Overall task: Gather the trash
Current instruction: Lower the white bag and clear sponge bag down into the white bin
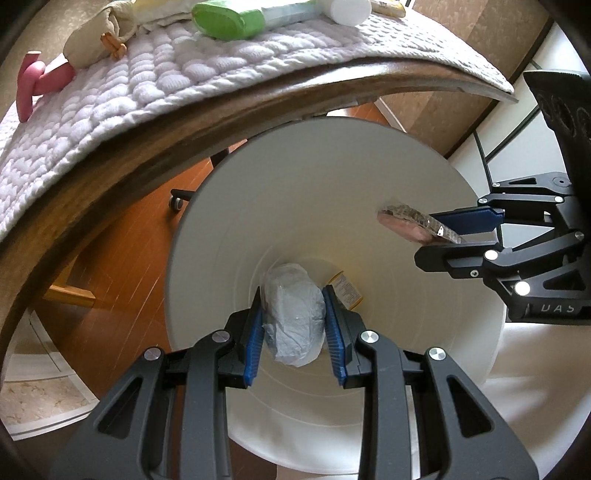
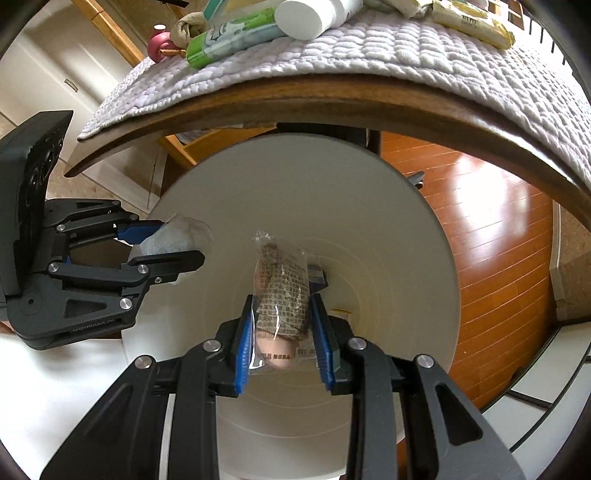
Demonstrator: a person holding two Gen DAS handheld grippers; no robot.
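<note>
A white trash bin (image 1: 306,192) (image 2: 295,192) stands on the floor below the table edge, and both grippers hang over its mouth. My left gripper (image 1: 293,314) is shut on a crumpled pale plastic wad (image 1: 293,314); in the right wrist view that gripper (image 2: 173,240) shows at the left with the wad (image 2: 173,236) between its fingers. My right gripper (image 2: 280,314) is shut on a clear printed wrapper with a pink sausage inside (image 2: 280,291); the left wrist view has this gripper (image 1: 443,229) and wrapper (image 1: 410,221) at the right. A small yellow-edged packet (image 1: 345,290) lies at the bin's bottom.
A wooden table edge (image 1: 207,107) (image 2: 332,99) curves above the bin, covered by a quilted lilac mat (image 1: 184,74) (image 2: 406,48). On the mat lie a green-capped tube (image 1: 229,20) (image 2: 229,37), a white bottle (image 2: 314,14), a beige pouch (image 1: 96,40) and a pink object (image 1: 40,79). Orange wood floor (image 2: 498,240) surrounds the bin.
</note>
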